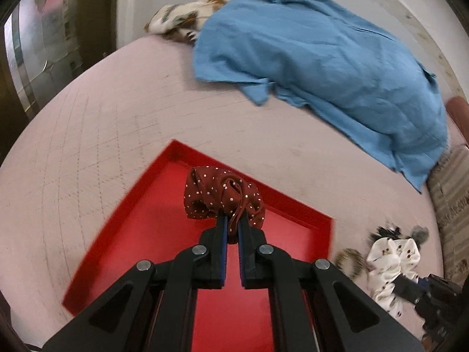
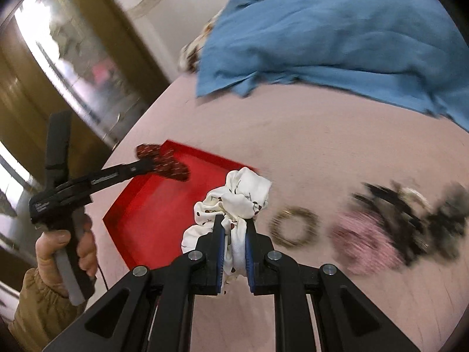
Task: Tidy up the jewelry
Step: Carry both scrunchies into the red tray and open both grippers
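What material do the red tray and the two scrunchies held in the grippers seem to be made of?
Red tray: probably plastic or painted metal; smooth, even colour, thin straight walls.
Dark red dotted scrunchie: woven fabric, matte, gathered in soft folds.
White scrunchie: likely satin-like fabric; smooth folds with a slight sheen and small printed marks.

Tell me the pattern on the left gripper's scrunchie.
Dark red with small white dots; the scrunchie shows best in the left wrist view.
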